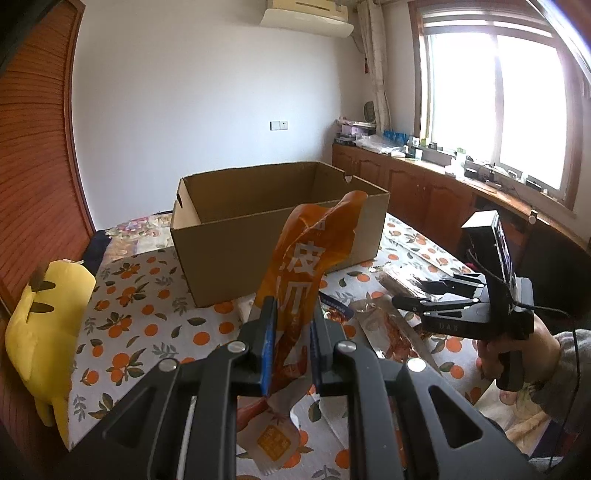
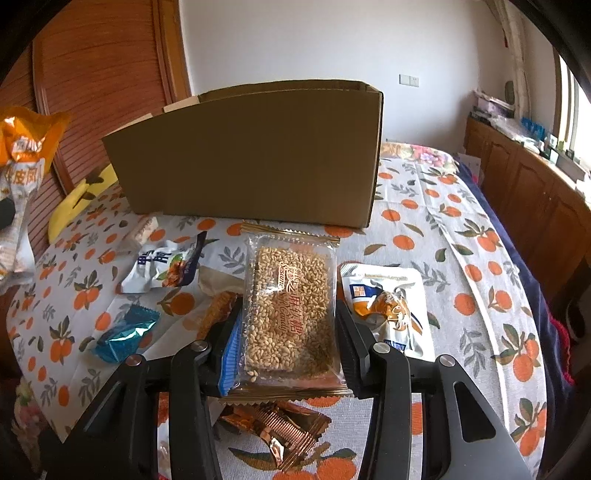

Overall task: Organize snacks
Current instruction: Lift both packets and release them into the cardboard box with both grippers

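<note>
Orange snack bag clamped in left tongs, base hidden; right tongs half-open around sesame candy pack, contact unclear

1. White wall fills twelve o'clock, with an air conditioner mounted high.
2. A bright window at two o'clock lights the room.
3. Wooden cabinets run below it.
4. A slatted wooden door stands at nine o'clock.

I see a yellow plush toy lying at the edge of the orange-print tablecloth, beside a wooden slatted door. Beyond, wooden cabinets run under the bright window, an air conditioner mounted above.
</note>
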The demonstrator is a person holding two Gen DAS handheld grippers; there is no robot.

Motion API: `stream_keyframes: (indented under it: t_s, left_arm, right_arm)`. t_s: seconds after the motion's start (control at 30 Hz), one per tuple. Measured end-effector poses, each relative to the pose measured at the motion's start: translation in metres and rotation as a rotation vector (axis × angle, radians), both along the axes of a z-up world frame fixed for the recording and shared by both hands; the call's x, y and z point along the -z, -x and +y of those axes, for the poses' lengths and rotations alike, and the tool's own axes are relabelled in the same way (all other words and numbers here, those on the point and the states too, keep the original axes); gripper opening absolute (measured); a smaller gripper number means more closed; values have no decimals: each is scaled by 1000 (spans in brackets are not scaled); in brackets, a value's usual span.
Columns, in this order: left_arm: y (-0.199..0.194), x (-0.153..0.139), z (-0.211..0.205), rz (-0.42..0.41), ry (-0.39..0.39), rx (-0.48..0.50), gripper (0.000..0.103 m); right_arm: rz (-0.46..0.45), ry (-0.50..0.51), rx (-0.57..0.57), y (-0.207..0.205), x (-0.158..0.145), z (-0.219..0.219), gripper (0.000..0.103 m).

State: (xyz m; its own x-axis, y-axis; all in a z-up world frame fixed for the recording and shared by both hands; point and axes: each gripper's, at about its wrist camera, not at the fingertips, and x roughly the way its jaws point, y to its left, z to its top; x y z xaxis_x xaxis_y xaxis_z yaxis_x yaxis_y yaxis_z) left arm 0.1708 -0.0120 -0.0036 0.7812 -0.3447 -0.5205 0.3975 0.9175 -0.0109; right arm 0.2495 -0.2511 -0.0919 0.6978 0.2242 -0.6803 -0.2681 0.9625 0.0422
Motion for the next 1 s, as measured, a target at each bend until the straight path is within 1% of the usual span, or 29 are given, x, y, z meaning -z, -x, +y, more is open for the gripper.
stream_keyframes:
  t_s: [0.1,0.37,0.7,1.0]
  left_arm:
    - [0,-3,0,-10,0,-3,13]
    - [1,-11,0,-34,13,-7,13]
    - [4,-36,3,-94,29,-15,13]
    - [7,-58,7,-143,43,-17,13]
  right_arm:
    - [-10,7,0,2,-5,0,45]
    - [-77,0,-36,16,-45,5,45]
    - [-149,12,-96,34,-90,21,46]
    - [-192,37,-132,47,-115,38,46]
